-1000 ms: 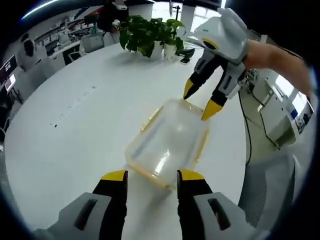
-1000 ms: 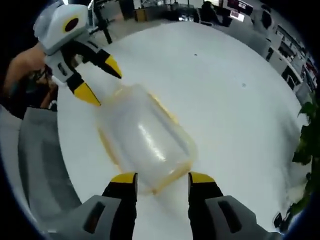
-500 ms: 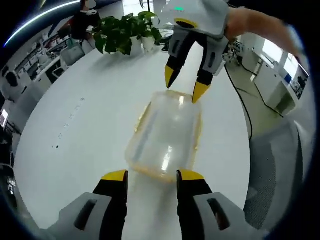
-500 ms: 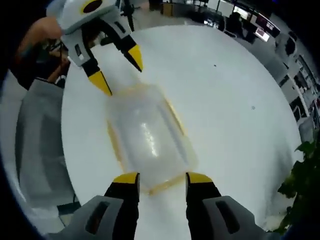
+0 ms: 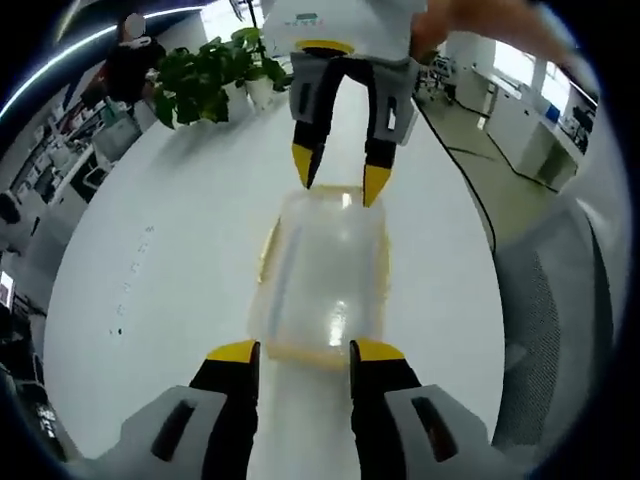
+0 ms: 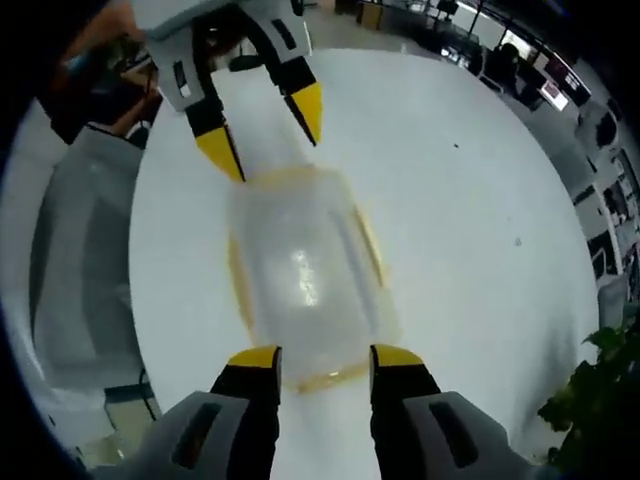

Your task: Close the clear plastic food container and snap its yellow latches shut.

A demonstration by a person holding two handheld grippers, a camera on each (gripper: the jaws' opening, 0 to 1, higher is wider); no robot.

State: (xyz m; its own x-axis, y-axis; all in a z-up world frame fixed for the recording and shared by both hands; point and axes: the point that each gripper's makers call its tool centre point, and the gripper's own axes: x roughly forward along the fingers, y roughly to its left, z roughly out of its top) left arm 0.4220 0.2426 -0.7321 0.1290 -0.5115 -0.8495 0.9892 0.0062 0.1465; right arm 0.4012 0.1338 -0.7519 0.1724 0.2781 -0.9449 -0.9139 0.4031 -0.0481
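While potted plants (image 5: 215, 70) stand far off on the white bench (image 5: 150, 260), the clear container (image 5: 325, 280) lies between both grippers. Left gripper (image 5: 297, 352) and right gripper (image 6: 322, 354) each face an opposite short end, fingers spread apart and empty, tips just beside its yellow-edged lid.

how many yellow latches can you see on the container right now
4. In the left gripper view, container has one latch on each long side, one at the near end by left gripper, one at the far end by right gripper.

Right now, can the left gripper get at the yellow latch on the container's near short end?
Probably yes. The left gripper is open, its tips at the container's near latch, nothing between them. The right gripper is at the opposite end.
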